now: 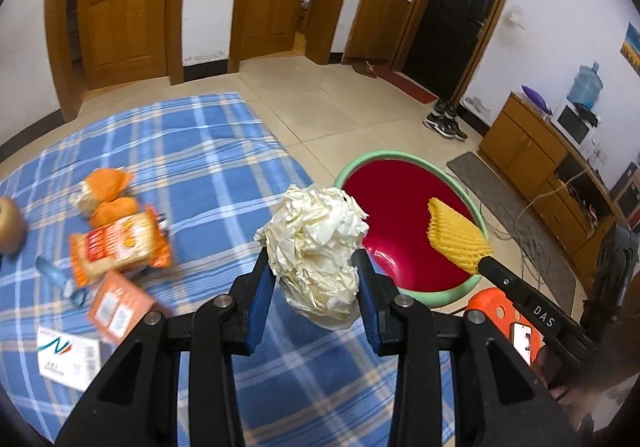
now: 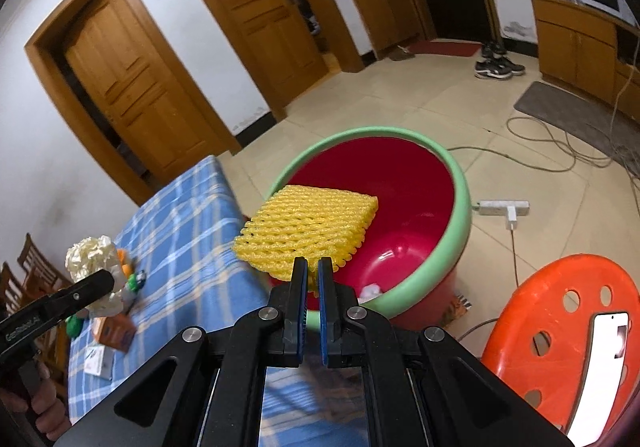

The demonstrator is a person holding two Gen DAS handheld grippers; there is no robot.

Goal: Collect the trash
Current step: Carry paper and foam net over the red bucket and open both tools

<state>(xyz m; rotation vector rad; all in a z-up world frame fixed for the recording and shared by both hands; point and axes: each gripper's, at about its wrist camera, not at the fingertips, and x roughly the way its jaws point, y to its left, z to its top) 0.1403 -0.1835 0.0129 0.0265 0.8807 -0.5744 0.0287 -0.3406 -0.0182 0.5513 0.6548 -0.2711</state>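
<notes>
Both tongs grip trash, left (image 1: 316, 267) crumpled paper (image 1: 316, 243), right (image 2: 313, 271) yellow netting (image 2: 308, 231), over checked cloth (image 1: 208, 151), tiled floor (image 1: 320, 103).

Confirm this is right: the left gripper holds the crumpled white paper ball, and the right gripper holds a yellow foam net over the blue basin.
One detail is wrong: the basin is red inside with a green rim, not blue, as the right wrist view shows. The rest stands: the left gripper holds the crumpled white paper ball, and the right gripper holds the yellow foam net over it.
</notes>
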